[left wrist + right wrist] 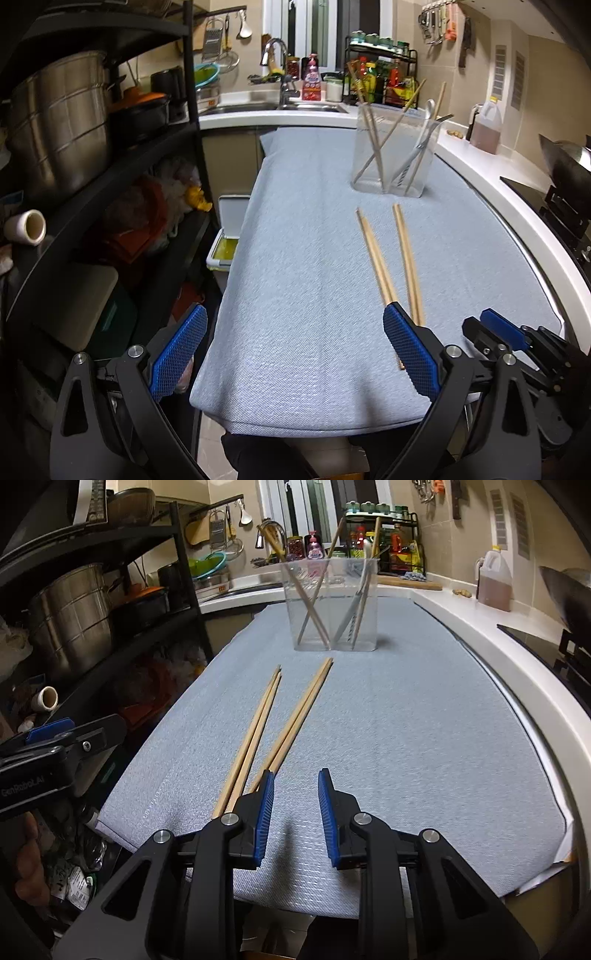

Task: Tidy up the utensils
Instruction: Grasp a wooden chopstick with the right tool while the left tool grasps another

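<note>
A: What's the clear holder (334,603) carrying?
B: Chopsticks, a spoon, a fork, at your twelve o'clock. Two pairs of chopsticks (275,727) are lying on the cloth (424,716).
A: Grippers?
B: Your right gripper (295,818) is gaping narrowly, gripping nothing; your left gripper (295,354) is spreading wide, empty.

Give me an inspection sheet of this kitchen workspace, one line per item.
Surface: blue-grey cloth spread over the counter, flat.
Job's things: two pairs of wooden chopsticks lying on the cloth; clear plastic holder beyond them, upright, with chopsticks and metal cutlery inside.
Clutter: nothing seen on the cloth.
Grippers: left gripper open wide, nothing between its pads; right gripper partly open, nothing held, chopsticks just left of it.
Cables: nothing seen.
Surroundings: black shelf rack with steel pot on the left; sink behind; oil jug and wok on the right.
</note>
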`<act>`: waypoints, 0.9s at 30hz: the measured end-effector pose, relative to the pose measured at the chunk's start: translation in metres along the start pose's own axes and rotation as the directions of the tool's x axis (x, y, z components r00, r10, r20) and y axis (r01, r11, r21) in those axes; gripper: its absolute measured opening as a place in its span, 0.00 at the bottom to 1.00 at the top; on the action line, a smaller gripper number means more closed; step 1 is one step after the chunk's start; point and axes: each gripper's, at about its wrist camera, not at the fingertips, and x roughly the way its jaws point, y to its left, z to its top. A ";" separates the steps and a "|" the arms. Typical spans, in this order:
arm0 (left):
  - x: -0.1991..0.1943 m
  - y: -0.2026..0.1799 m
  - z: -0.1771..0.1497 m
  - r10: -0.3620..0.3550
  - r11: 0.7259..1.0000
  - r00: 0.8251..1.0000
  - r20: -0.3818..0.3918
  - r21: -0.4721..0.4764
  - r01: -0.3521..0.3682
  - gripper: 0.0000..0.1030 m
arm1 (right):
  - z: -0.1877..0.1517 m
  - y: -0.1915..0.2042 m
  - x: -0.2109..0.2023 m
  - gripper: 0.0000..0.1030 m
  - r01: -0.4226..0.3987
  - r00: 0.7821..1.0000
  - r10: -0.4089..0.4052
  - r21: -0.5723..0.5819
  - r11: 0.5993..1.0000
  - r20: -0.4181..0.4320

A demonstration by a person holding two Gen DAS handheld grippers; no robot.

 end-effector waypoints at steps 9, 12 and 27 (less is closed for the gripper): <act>0.011 0.010 -0.004 0.019 1.000 0.999 -0.026 -0.018 -0.019 0.90 | -0.006 0.014 0.021 0.26 -0.027 0.999 0.027 -0.011 1.000 -0.034; 0.012 0.008 -0.004 0.018 1.000 0.999 -0.028 -0.014 -0.019 0.91 | -0.008 0.018 0.029 0.26 -0.023 0.998 0.022 -0.024 0.999 -0.051; 0.028 -0.031 -0.022 -0.068 0.997 0.997 -0.040 0.031 0.070 0.91 | -0.019 -0.034 0.020 0.07 0.094 0.996 -0.094 -0.010 0.996 -0.004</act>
